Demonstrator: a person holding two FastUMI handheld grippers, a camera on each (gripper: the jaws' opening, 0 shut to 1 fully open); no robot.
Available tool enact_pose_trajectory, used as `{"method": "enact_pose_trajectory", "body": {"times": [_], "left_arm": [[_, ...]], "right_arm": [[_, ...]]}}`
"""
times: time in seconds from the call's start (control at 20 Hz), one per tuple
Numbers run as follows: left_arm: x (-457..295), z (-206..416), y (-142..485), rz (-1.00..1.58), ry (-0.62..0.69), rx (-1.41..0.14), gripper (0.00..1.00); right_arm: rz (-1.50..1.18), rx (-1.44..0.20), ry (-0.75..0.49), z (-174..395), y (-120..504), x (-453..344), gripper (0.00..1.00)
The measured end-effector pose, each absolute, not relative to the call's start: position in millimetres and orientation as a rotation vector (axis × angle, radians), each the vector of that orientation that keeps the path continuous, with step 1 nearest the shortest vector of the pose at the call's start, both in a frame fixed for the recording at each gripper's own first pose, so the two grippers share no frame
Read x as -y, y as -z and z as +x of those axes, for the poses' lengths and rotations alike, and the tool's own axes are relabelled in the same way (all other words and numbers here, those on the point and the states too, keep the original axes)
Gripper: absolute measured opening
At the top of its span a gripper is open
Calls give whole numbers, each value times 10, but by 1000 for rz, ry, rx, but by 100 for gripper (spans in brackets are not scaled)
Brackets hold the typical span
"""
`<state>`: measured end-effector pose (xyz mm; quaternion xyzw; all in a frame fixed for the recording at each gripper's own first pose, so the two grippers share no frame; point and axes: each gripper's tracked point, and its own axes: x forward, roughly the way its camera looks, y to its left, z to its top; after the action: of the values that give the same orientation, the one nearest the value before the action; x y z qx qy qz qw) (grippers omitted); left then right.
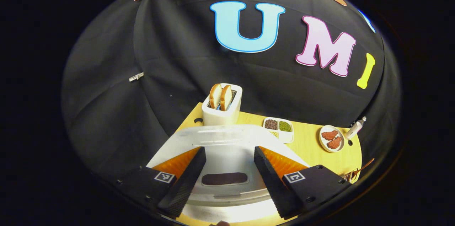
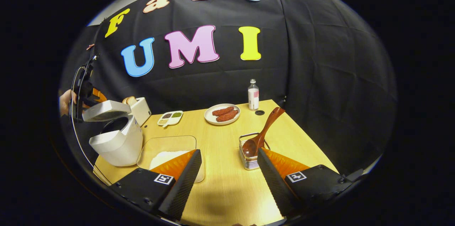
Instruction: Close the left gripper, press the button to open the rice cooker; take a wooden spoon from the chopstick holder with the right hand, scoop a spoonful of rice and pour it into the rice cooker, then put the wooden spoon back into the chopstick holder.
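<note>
The white rice cooker (image 2: pixel 119 140) stands at the table's left with its lid (image 2: pixel 106 109) raised. A hand holds my left gripper (image 2: pixel 82 91) just behind and above that lid. In the left gripper view my left gripper (image 1: pixel 229 151) is open, its fingers on either side of the raised lid (image 1: pixel 227 137) without pressing on it. My right gripper (image 2: pixel 229 152) is open above the table's front, holding nothing. The wooden spoon (image 2: pixel 265 130) leans in the metal chopstick holder (image 2: pixel 249 163), just beyond the right finger. A clear box of white rice (image 2: pixel 167 153) lies beside the cooker.
A toaster (image 2: pixel 140 110) with bread stands behind the cooker. Farther back sit a divided dish of beans (image 2: pixel 170 117), a plate of meat (image 2: pixel 222 114) and a small bottle (image 2: pixel 253 95). The black cloth wall closes in the table's back and right sides.
</note>
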<state>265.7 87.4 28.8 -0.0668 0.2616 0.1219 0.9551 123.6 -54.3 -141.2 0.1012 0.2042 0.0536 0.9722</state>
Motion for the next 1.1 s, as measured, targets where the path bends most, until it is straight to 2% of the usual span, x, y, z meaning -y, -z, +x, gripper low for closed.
{"method": "enact_pose_trajectory", "body": {"times": [0.25, 0.6, 1.1], "left_arm": [[-777, 2513, 135, -87, -258, -542, 97], [-723, 2407, 508, -75, -250, -514, 98], [-711, 2380, 505, -31, -266, -387, 99]], "right_arm": [[143, -438, -156, 1245, 1496, 510, 99], [156, -452, -135, 1268, 1552, 638, 99], [124, -507, -192, 1158, 1691, 552, 99]]}}
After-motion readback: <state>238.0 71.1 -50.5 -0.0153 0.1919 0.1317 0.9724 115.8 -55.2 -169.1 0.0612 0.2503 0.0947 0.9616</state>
